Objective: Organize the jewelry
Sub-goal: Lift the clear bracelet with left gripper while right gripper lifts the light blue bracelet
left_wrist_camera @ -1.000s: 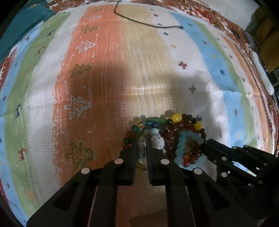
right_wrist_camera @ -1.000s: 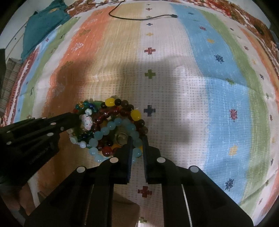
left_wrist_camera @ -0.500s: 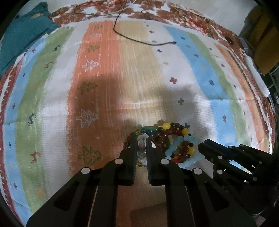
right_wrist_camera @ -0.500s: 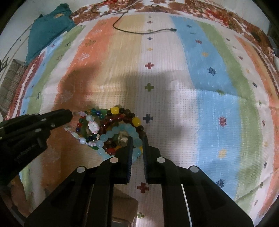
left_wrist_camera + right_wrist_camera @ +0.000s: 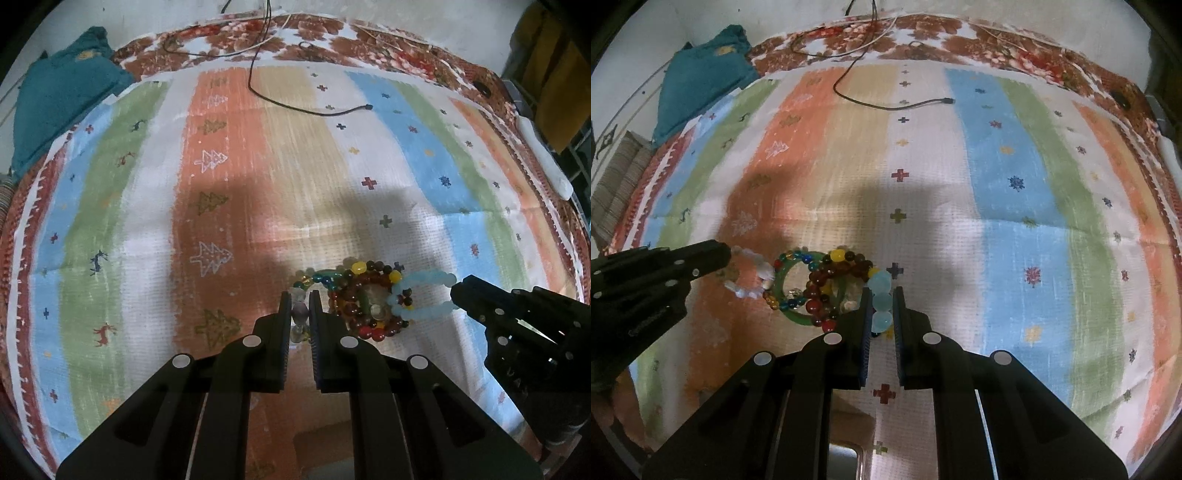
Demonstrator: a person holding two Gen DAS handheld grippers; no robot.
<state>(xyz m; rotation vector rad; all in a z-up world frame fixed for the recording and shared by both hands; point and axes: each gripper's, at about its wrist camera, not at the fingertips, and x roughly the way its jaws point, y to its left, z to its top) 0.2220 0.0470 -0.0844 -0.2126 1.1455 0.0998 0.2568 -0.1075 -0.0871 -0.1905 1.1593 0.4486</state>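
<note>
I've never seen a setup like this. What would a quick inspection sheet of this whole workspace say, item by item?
Surface: striped patterned cloth, lying flat, with fold creases.
Job's things: pile of bead bracelets; light blue bracelet drawn out to the right; pale white bracelet drawn out to the left; green bangle in the pile.
Clutter: teal cloth at the far left corner.
Grippers: left gripper shut on pale beads; right gripper shut on light blue beads.
Cables: black cable lying loose at the far edge.
Surroundings: pale wall beyond; yellowish objects far right, unclear.

dim, warm | soft central shadows | fisheye-warped edges | slight blur
</note>
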